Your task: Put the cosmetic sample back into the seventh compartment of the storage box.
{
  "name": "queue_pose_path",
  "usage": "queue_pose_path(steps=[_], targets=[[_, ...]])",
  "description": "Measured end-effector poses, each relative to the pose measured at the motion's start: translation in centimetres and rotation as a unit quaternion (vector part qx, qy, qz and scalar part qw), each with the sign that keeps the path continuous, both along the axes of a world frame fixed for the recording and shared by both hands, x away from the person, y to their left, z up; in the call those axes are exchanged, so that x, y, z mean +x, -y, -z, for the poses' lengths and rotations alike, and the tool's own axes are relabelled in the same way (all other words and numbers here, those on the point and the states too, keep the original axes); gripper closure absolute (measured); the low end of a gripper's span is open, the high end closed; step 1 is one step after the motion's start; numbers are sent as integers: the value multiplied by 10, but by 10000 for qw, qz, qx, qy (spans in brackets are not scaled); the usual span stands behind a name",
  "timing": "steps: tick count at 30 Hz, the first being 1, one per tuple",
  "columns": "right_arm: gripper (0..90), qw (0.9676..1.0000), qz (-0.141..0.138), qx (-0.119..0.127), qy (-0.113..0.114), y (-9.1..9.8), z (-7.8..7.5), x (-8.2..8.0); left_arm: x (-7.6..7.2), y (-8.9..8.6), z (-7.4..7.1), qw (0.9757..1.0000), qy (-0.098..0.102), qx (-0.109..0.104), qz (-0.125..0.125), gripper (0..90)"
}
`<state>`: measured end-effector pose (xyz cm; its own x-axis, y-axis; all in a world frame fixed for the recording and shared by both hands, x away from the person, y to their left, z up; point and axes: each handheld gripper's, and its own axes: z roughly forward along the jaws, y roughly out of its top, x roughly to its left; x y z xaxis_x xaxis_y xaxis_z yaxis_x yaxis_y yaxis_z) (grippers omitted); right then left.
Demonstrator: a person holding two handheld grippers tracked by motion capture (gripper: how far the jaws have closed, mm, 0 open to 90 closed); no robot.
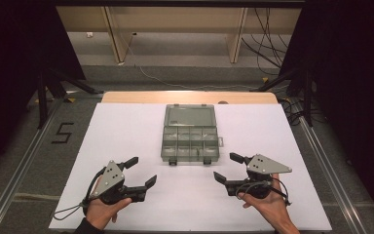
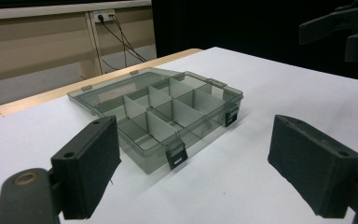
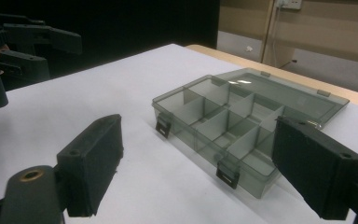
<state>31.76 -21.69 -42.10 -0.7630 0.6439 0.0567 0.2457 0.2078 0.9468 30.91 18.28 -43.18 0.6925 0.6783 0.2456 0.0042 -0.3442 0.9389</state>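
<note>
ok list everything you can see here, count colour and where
clear grey plastic compartment box: one, smoky grey, lid open flat, empty compartments, table centre
black latches: two, on the box's near edge
white rectangular table cover: one, white, over the table
pale wooden table edge: one, tan, far side
black number five floor mark: one, floor, left of table
left tool: one, black, open, near left of box
right tool: one, black, open, near right of box
</note>
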Motion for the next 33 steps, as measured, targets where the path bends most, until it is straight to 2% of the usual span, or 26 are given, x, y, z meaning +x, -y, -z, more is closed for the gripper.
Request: queue_pose_path(steps=[2, 7, 11, 12, 13, 15, 19, 33], targets=[[172, 9999, 112, -38, 9, 3, 0, -2, 0, 0, 0, 10000, 0, -2, 0, 157], [169, 9997, 216, 51, 38, 7, 2, -5, -1, 1, 0, 10000, -15, 6, 17, 157], [167, 9997, 225, 53, -2, 10, 4, -9, -1, 1, 0, 10000, -18, 5, 15, 157], [167, 9997, 199, 130, -53, 10, 5, -10, -1, 1, 0, 10000, -15, 7, 16, 157], [167, 9997, 208, 132, 13, 10, 6, -11, -1, 1, 0, 10000, -13, 9, 15, 157], [167, 9997, 250, 64, -8, 11, 6, -13, -1, 1, 0, 10000, -17, 22, 16, 157], [167, 9996, 265, 101, 17, 14, 6, -16, -1, 2, 1, 10000, -31, 16, 35, 157], [166, 9996, 253, 76, 39, 13, 7, -14, 0, 2, 0, 10000, -7, 5, 15, 157]])
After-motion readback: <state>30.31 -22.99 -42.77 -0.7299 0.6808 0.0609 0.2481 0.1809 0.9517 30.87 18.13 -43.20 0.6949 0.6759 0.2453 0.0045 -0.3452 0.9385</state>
